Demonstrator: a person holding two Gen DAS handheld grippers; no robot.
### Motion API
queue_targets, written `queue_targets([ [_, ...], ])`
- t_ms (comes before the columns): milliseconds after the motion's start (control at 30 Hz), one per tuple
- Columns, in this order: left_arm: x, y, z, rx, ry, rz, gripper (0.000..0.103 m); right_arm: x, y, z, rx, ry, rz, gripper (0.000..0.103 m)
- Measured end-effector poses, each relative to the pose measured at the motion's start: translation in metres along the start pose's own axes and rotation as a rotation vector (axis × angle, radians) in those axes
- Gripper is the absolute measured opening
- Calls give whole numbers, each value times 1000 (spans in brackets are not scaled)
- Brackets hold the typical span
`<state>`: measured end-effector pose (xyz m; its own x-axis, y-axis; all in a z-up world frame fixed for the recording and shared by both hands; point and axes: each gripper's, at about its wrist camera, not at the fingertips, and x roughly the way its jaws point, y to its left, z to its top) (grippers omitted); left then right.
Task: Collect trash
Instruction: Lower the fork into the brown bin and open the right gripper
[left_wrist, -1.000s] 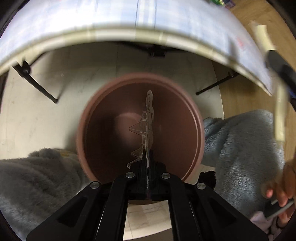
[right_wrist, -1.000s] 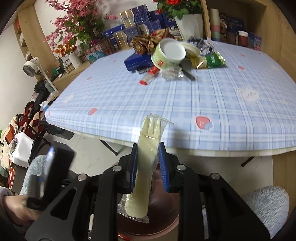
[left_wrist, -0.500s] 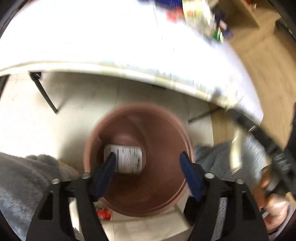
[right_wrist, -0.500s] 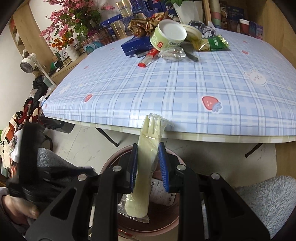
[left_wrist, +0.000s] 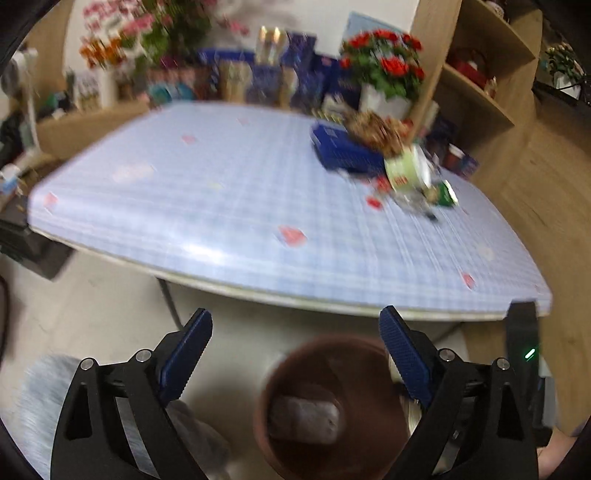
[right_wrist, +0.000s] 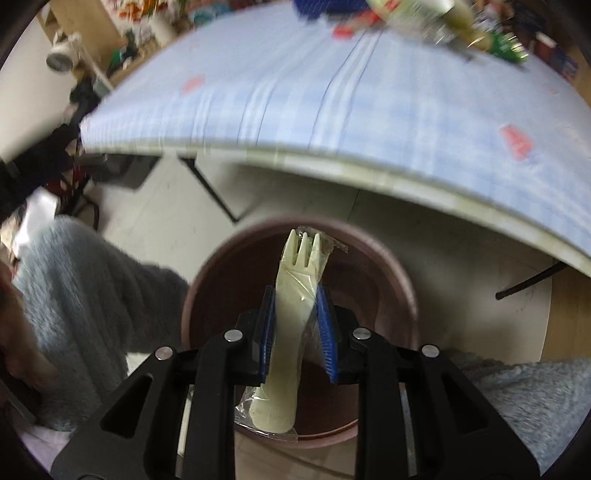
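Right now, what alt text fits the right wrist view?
The right gripper grips a wrapped plastic fork, tines up, above a brown bin on the floor. Behind it is the blue checked table.

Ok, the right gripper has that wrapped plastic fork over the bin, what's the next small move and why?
Probably open the right gripper and let the wrapped fork drop. It is shut on the fork, which sits directly above the mouth of the brown bin, so a release should land it inside. The left gripper is open with nothing in it.
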<state>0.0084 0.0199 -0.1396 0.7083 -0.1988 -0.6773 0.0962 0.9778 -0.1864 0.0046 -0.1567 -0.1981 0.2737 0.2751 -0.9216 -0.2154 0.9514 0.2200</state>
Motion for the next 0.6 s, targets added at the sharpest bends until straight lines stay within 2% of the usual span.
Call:
queue_targets([
  [67,-3,6,1,-11,-39,34,90,18,6,3,-32,58,4,25],
  [167,-4,17,3,-33,-78,77,90,56,15,4,-91,153,-42,25],
  [333,2,33,0,-71,-66,113,90,100,5,-17,-93,318,-108,25],
  [467,9,35,0,-75,-49,114,90,92,2,-14,-64,281,-91,26],
  [600,14,33,0,-73,-40,108,90,90,5,-16,-80,277,-81,33],
])
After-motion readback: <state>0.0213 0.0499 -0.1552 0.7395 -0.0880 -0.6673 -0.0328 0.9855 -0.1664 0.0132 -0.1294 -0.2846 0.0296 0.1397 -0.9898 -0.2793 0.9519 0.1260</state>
